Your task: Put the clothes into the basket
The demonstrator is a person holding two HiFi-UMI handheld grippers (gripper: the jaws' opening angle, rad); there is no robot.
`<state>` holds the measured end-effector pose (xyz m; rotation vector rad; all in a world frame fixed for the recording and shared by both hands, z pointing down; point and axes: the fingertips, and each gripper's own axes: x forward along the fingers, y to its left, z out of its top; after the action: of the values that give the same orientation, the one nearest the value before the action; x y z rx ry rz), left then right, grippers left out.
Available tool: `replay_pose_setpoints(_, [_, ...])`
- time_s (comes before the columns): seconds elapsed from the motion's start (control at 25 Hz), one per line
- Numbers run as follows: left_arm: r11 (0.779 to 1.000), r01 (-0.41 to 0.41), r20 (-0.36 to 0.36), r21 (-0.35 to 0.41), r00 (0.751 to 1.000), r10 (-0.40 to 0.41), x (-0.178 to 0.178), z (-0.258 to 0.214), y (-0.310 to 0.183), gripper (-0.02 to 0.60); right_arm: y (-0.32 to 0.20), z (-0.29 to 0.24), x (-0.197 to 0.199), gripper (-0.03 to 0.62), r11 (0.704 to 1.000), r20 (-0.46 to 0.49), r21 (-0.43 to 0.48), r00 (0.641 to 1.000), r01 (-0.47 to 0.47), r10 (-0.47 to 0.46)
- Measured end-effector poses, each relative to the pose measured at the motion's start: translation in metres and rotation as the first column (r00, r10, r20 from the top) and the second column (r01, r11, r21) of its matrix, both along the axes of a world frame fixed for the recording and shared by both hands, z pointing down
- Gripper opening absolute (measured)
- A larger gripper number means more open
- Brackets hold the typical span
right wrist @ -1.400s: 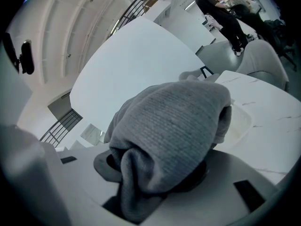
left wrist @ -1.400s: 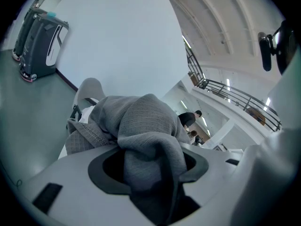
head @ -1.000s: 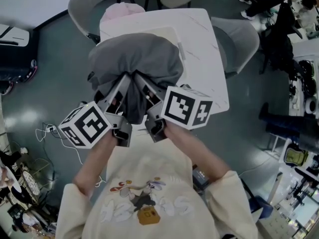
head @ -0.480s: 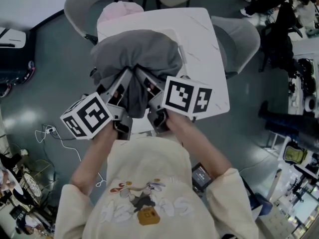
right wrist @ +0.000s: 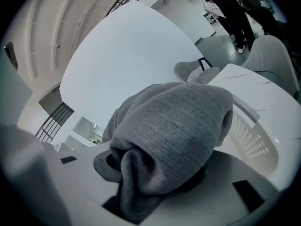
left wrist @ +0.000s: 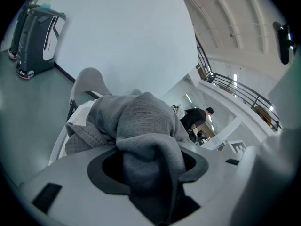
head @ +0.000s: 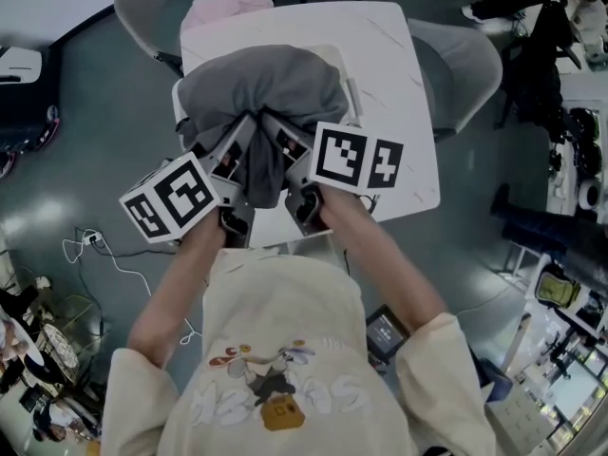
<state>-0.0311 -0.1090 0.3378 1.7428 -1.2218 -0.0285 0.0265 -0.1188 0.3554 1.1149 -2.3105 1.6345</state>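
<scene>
**Grey top could flop over the side of the basket**

The left gripper (head: 228, 155) and the right gripper (head: 285, 150) sit close together. Each has its jaws clamped on a bunch of the same grey top (head: 266, 88). The top is a big soft lump right over the white basket (right wrist: 254, 131), which stands on the white counter (head: 389, 74). I cannot tell if the lump rests inside the basket yet or just hangs above it.

Here is what I think could go wrong. A long fold of the top (head: 261, 174) hangs down between the two grippers, on the person's side of the basket. If the jaws let go too soon, that fold may pull the rest over the rim, and the top could slide off the counter to the floor. The cloth is also stuffed deep between the jaws, so it may stick and come back out when the grippers lift away. A hard push down could shove the basket along the counter.

A pink cloth (head: 228, 8) lies at the far edge of the counter, behind the basket. To reach it the person must go over or around the full basket. A grey chair (head: 142, 8) stands at the far left and another chair (head: 465, 65) on the right. A thin cable (head: 95, 250) lies on the floor, well away.
</scene>
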Motion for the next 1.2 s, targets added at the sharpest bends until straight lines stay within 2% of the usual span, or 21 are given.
replay_pose_setpoints(0.52, [0.996,0.011,0.011,-0.087,1.0,-0.01,-0.004,0.052,-0.016,0.241,-0.017,0.05,-0.004,0.187,0.997,-0.08,-0.079,0.996,0.026,-0.032])
replay_pose_setpoints(0.88, [0.989,0.018,0.009,-0.147,1.0,-0.017,-0.007,0.08,-0.027,0.241,-0.028,0.078,-0.007,0.187,0.989,-0.101,-0.14,0.993,0.048,-0.062])
replay_pose_setpoints(1.2, [0.98,-0.016,0.049,-0.199,0.998,0.026,-0.002,0.106,-0.028,0.241,-0.03,0.104,-0.003,0.187,0.979,-0.162,-0.19,0.981,0.079,-0.11])
